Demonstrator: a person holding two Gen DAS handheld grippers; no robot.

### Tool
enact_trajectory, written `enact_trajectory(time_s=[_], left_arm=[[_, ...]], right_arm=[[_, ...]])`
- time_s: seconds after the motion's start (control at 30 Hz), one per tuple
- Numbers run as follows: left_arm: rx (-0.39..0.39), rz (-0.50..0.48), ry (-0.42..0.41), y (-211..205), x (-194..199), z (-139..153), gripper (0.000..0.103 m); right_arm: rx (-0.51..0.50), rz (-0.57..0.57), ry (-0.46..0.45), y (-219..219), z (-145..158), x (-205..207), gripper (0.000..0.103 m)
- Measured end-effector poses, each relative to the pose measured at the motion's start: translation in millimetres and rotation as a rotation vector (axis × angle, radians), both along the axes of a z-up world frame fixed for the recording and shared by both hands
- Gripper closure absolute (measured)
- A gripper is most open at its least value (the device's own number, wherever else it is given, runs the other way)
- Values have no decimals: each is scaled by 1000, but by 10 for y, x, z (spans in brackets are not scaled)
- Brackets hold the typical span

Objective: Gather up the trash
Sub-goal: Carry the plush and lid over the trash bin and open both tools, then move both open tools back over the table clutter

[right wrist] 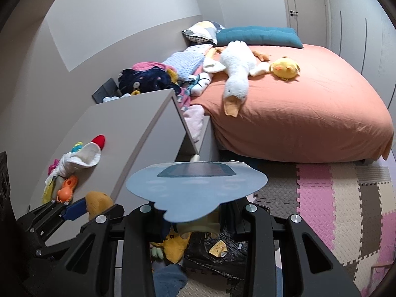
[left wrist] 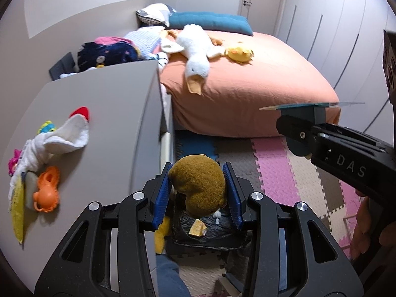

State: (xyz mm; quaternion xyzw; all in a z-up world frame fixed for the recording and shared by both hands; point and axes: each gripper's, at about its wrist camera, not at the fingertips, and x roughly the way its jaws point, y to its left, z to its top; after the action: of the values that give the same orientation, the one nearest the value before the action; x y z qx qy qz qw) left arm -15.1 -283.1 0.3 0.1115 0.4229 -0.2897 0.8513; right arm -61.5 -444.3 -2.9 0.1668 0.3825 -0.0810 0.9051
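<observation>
Blue ribbed fingers (left wrist: pixel 162 195) of the left gripper (left wrist: pixel 198 193) pressed on both sides of a brown plush toy (left wrist: pixel 198 188), gripping it above a black trash bag (left wrist: pixel 210 230) on the floor. A yellow wrapper (left wrist: pixel 197 228) lay in the bag, and a yellow plush (left wrist: pixel 160 237) sat just beside the bag's left edge.

Far to the left, a grey cabinet top (left wrist: pixel 106 113) carried a white cloth toy with a red tip (left wrist: pixel 61 136), an orange plastic toy (left wrist: pixel 47 190) and a yellow cloth (left wrist: pixel 18 215), clustered near one another. Behind the cabinet lay a dark blue garment (left wrist: pixel 106 52) and a pale blue knitted blanket (left wrist: pixel 146 38).

Toward the middle stood a bed with an orange sheet (left wrist: pixel 259 86). A white plush goose (left wrist: pixel 195 52) lay across it, its beak hanging toward the bed's near edge, with a yellow plush chick (left wrist: pixel 238 53) just beside it and a teal cushion (left wrist: pixel 210 22) behind.

On the right, the right gripper (left wrist: pixel 294 113) clasped a flat pale blue card (right wrist: pixel 195 188), held roughly level; the card covered the fingertips in the right wrist view, but the left wrist view showed it clamped at the jaw tips. Pink, grey and beige foam floor mats (left wrist: pixel 279 173) spread below, and white wardrobe doors (left wrist: pixel 334 37) lined the far right wall.
</observation>
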Motion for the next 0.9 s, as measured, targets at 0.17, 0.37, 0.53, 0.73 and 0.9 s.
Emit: enact_trajectory(time_s=[0.17,0.37,0.53,0.73,0.9], left_arm=[[28,-54,31,-132,-11,-89,31],[53,-26,18,-87,25,-116,6],[47,-5,11,-7,49,-86,6],[46,11,3,63,52,-64,6],[46,28,2,157,77,-65,6]], right_arm=[[3,-13,36,-74,-50,28,66],[-31,-57,71,-117,-105,64,26],[-35,-64,57,-119,-73,44,25],[-37,-55,57,-72,-69,61,25],[-44,-37,60,18,-70,111,25]])
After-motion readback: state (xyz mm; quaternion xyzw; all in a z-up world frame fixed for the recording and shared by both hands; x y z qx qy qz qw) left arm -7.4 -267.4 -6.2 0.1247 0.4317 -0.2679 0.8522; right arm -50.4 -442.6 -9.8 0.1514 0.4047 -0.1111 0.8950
